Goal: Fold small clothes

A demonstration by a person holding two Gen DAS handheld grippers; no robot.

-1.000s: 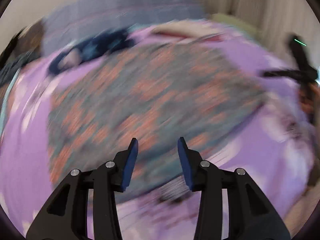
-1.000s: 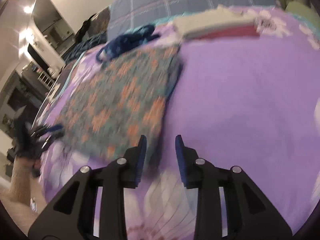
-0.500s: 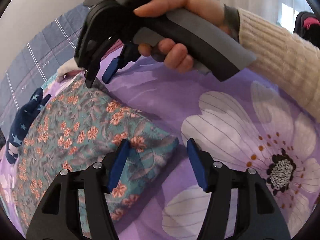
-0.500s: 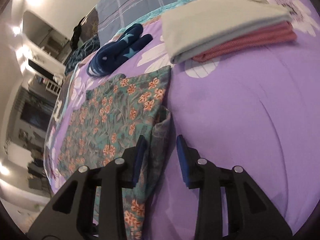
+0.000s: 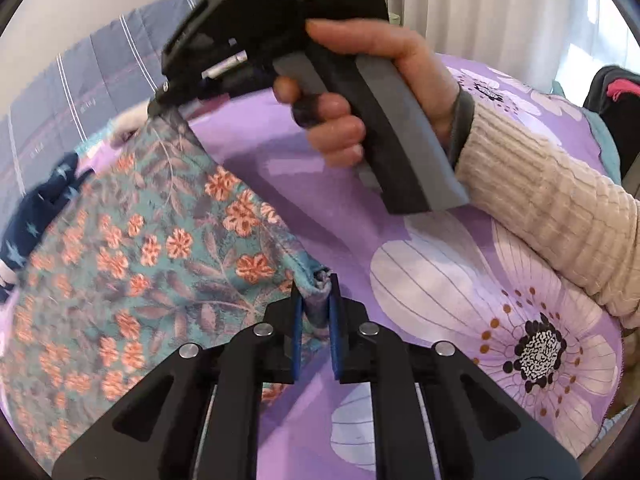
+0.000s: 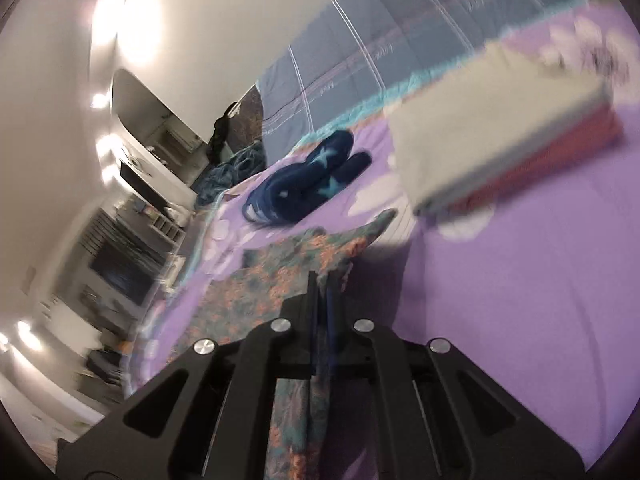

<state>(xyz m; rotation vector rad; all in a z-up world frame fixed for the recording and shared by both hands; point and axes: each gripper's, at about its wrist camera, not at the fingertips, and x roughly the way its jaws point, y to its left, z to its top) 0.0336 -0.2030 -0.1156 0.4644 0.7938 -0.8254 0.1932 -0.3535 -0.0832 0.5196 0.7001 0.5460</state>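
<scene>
A teal garment with orange flowers [image 5: 160, 248] lies spread on the purple bedspread [image 5: 440, 280]. My left gripper [image 5: 315, 320] has its jaws closing, the blue pads pressing the bunched near right corner of that garment. In the left wrist view a hand [image 5: 360, 92] holds my right gripper [image 5: 160, 106], whose tips pinch the far right corner and lift it a little. The right wrist view shows the right gripper [image 6: 322, 300] shut, with the floral garment [image 6: 280, 280] caught between its fingers and trailing down under them.
A navy garment with pale stars [image 6: 312, 176] lies beyond the floral one. A folded stack, cream over red [image 6: 500, 120], sits at the back right. A blue plaid quilt [image 6: 360, 48] covers the bed's far end. A cream knit sleeve [image 5: 560, 208] crosses the right side.
Both grippers were open over the garment's right edge half a second ago. Both are now closed on its corners, and the right one has raised the far corner.
</scene>
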